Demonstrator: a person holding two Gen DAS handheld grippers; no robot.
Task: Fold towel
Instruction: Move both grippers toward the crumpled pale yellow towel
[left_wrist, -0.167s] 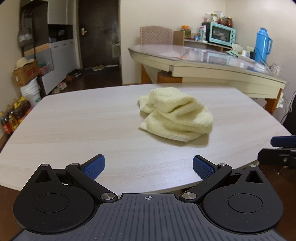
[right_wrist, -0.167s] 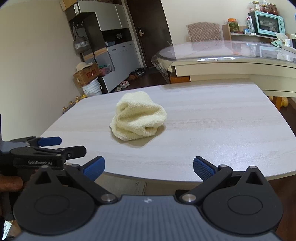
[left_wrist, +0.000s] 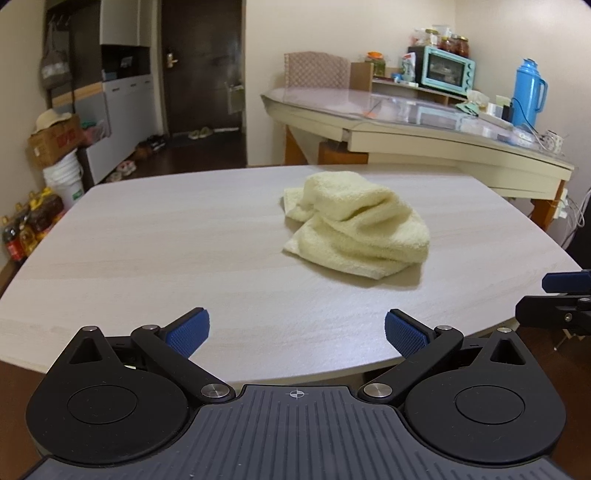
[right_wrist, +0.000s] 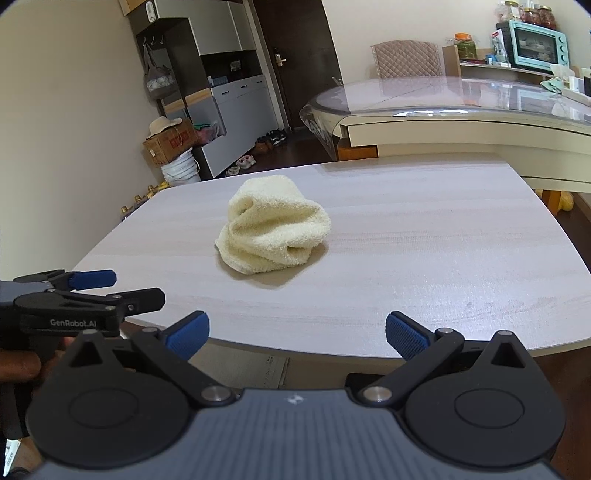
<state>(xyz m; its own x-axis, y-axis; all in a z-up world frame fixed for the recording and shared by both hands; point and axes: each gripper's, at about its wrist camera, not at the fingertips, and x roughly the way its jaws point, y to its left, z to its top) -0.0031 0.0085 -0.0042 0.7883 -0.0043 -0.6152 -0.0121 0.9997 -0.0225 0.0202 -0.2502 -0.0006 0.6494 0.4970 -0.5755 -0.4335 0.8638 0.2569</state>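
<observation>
Crumpled towel (left_wrist: 356, 225) lies on the table (left_wrist: 147, 240), no clear long axis; both grippers' jaws apart.

Soft indoor light, 2 sharp fisheye views.

We see even, warm, diffuse light with no hard beams; the towel (left_wrist: 354, 225) throws only a faint soft shadow onto the table (left_wrist: 147, 251) on its near right side, and in the right wrist view the shadow sits under its near edge. We notice pale glare on the glass-topped counter (right_wrist: 443, 96), which mirrors the wall. The doorway (left_wrist: 203, 66) behind stays dim and murky. Straight edges bow strongly toward the rims, and all 4 corners darken to black. Focus holds across the table; distant shelves look slightly soft.
</observation>
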